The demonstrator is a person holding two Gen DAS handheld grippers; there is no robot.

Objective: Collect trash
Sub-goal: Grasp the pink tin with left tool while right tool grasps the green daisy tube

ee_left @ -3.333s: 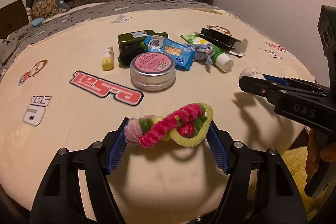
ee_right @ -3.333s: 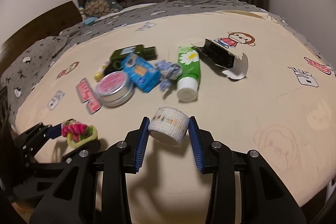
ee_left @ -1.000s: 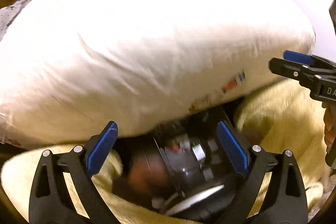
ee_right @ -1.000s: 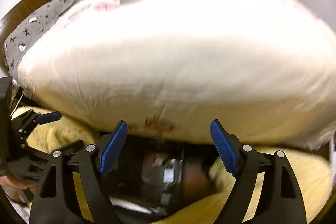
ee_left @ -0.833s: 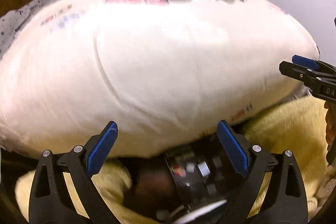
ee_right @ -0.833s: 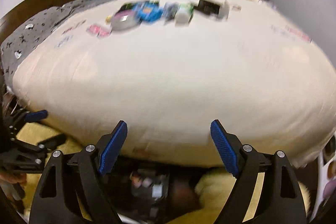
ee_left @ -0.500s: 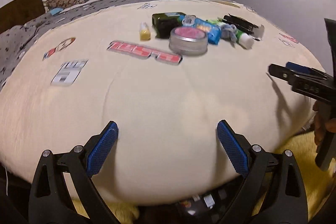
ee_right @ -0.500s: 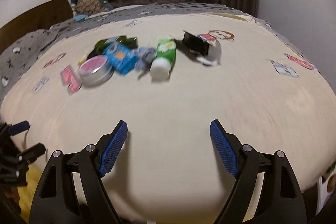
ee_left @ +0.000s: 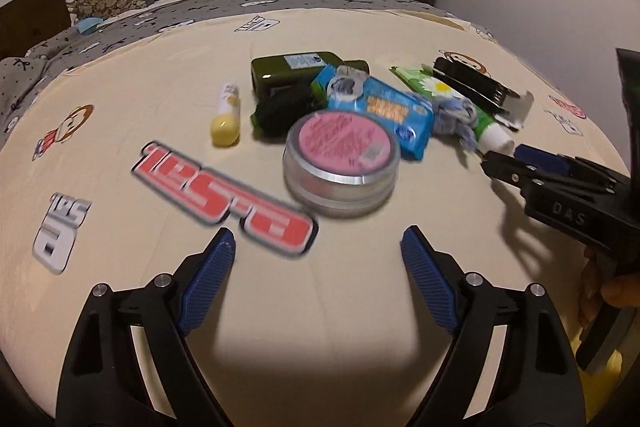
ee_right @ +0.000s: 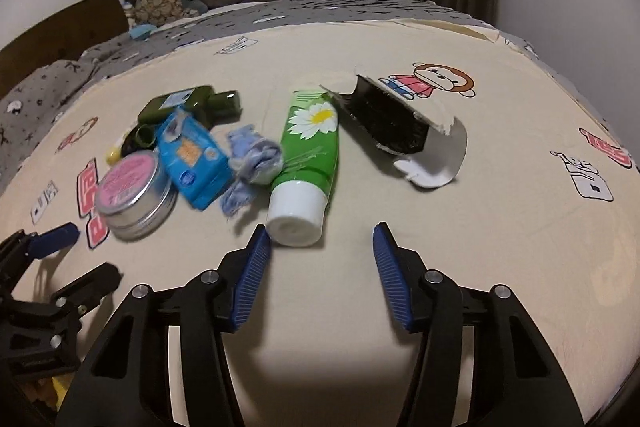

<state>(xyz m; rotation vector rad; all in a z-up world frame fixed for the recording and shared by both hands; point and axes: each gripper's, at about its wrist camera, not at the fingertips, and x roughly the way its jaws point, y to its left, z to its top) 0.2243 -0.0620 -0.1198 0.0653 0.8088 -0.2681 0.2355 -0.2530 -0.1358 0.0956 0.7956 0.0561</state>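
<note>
Both sets of tongs are empty and parted, jaws just narrowing: the left tongs (ee_left: 316, 259) point at the round silver tin with a pink lid (ee_left: 342, 163), the right tongs (ee_right: 320, 259) at the white-capped green daisy-print tube (ee_right: 308, 159), probably lining up the next 2 pickups. The trash lies clustered mid-bed on the cream cartoon-print bedsheet (ee_right: 500, 227). Only the left view shows the yellow lip-balm stick (ee_left: 227, 115) whole; the right view shows the torn black-and-white carton (ee_right: 396, 131) opened out
</note>
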